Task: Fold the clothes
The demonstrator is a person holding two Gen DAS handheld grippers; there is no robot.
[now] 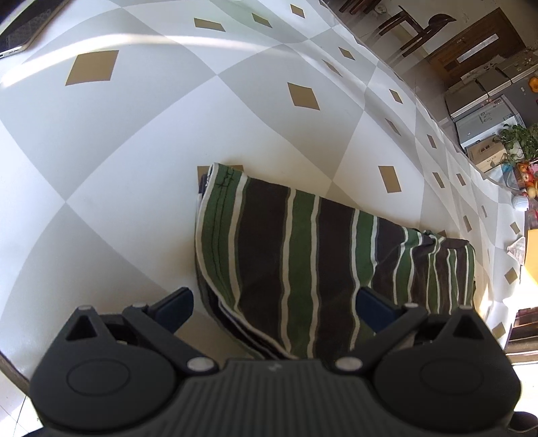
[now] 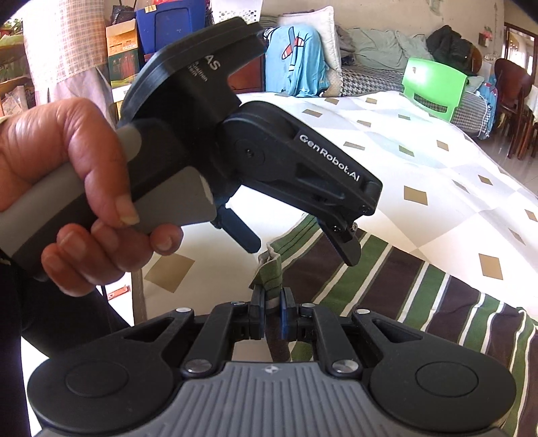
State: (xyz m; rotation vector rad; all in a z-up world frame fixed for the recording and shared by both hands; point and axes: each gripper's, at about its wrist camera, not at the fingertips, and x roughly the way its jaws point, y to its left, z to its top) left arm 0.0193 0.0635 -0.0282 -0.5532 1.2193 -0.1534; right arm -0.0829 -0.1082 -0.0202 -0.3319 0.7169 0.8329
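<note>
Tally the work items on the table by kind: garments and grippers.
Garments: 1, striped garment
Grippers: 2, left gripper open above it, right gripper shut on its corner
Total: 3

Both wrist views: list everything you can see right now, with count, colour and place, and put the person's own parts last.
Striped garment: one, green, dark brown and white, folded on the table, one edge pinched.
Tablecloth: one, white and grey checks with tan diamonds, covers the table.
Laptop: one, silver, far corner of the table in the left view.
Plastic chair: one, bright green, beyond the table.
Blue bin: one, behind the person.
Wooden chairs: dark brown, number unclear, past the table edge.
Left tongs: black, open, above the garment.
Right tongs: black, shut on the garment's edge.
Hand: one, gripping the left tongs' grey handle.
</note>
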